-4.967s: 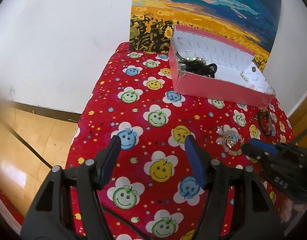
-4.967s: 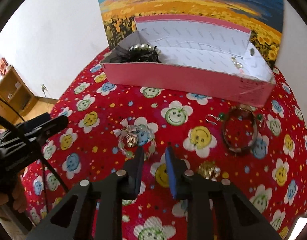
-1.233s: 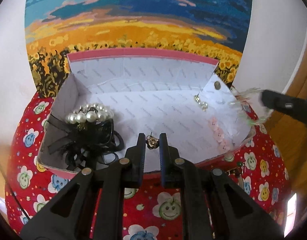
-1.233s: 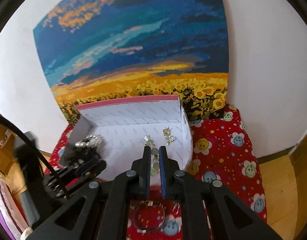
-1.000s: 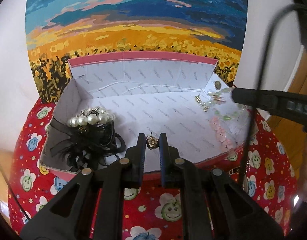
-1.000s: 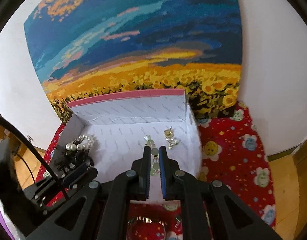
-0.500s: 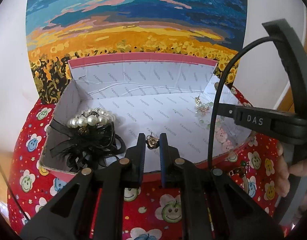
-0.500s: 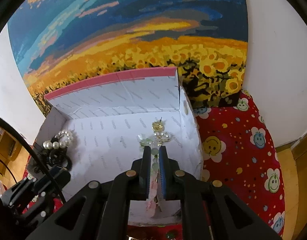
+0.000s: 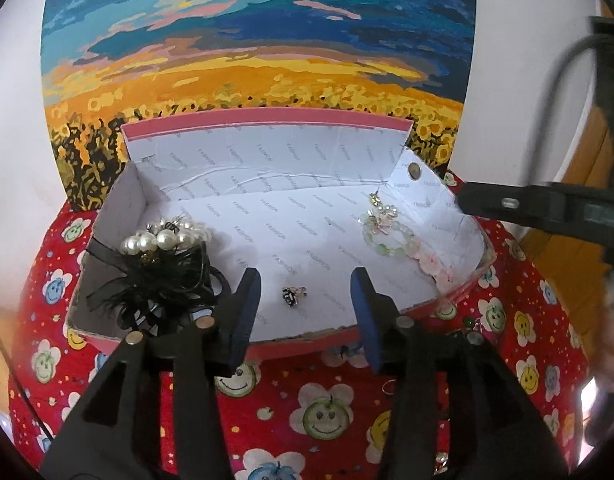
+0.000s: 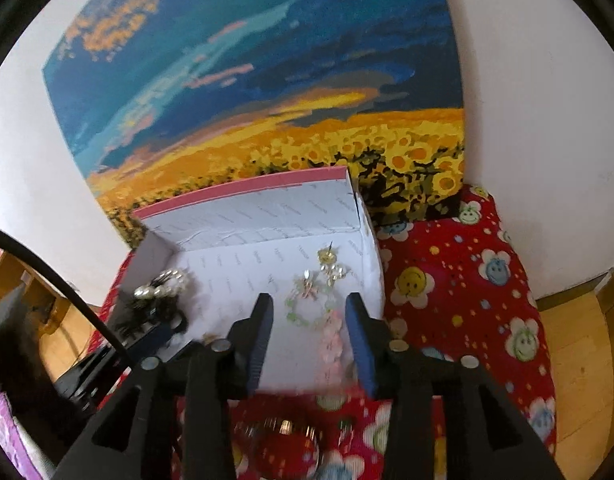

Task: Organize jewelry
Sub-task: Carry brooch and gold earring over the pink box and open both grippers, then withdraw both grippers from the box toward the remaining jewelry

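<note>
A pink box (image 9: 307,342) lined in white paper stands open on the red smiley cloth (image 9: 323,412). My left gripper (image 9: 305,300) hangs over its front edge, jaws opening, pads clear of a small dark-and-gold earring (image 9: 293,295) lying on the lining below. My right gripper (image 10: 309,330) is over the box's (image 10: 267,200) right end, jaws opening too; a green and pink bead bracelet (image 10: 313,312) lies loose on the lining between its fingers, also seen as the bracelet (image 9: 403,246) in the left wrist view. A pearl and black feather piece (image 9: 159,264) fills the left end.
A sunflower painting (image 9: 259,60) leans on the white wall behind the box. A gold earring (image 10: 329,260) lies by the box's right wall. A bangle (image 10: 283,440) rests on the cloth under my right gripper. Wooden floor (image 10: 571,344) shows beyond the cloth's right edge.
Both grippers went from shut to open. The earring dropped from the left jaws onto the lining, and the bracelet fell from the right jaws into the box's right end.
</note>
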`<state>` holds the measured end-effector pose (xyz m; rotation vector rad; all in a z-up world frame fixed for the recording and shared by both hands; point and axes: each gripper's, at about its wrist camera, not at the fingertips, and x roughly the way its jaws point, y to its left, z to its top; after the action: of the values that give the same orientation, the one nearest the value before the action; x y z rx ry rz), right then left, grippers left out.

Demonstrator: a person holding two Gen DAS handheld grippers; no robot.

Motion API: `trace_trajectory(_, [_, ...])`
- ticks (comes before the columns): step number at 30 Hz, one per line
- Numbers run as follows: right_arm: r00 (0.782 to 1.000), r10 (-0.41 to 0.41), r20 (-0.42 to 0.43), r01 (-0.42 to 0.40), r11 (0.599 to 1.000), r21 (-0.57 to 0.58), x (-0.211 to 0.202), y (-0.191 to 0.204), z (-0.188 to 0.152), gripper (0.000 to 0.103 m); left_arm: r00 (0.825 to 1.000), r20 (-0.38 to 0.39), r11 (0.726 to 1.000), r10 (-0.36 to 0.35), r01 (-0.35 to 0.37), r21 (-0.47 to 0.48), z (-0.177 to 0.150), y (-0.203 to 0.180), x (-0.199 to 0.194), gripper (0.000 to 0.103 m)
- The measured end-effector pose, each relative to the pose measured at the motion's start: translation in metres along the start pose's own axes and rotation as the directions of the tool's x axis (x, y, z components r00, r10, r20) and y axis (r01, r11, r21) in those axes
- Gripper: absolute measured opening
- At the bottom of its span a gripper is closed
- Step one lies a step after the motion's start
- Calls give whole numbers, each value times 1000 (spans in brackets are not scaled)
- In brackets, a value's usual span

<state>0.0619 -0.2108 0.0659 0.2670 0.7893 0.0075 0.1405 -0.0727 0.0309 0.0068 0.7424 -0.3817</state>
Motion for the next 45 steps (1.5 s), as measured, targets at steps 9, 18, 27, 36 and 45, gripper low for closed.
trace_trajectory(9, [1000,19,11,-19,1000,-16,-65,1,-33,46,1000,12,999,-17,17,36,2,-10,-30,48])
trace_trajectory(18, [1000,-12,-13,12,1000,17,-97,-4,-82,51,999,-16,997,35,-34,68,-23,-19,-69,54])
trace_trajectory(27, [1000,-24,7,24,999,34,-110,3,-128,60,995,-92,998,42,-38,44,-61,-21,-80,58])
trace_trajectory(36, [999,-47,16,47,999,-8,-115,-1,-145,61,984,-177,998,9,1,58,-84,-45,-69,59])
trace_trajectory(45, [1000,12,13,-12,999,31,-117,-23,-149,64,975,-217,997,39,-23,76,-92,-68,-53,58])
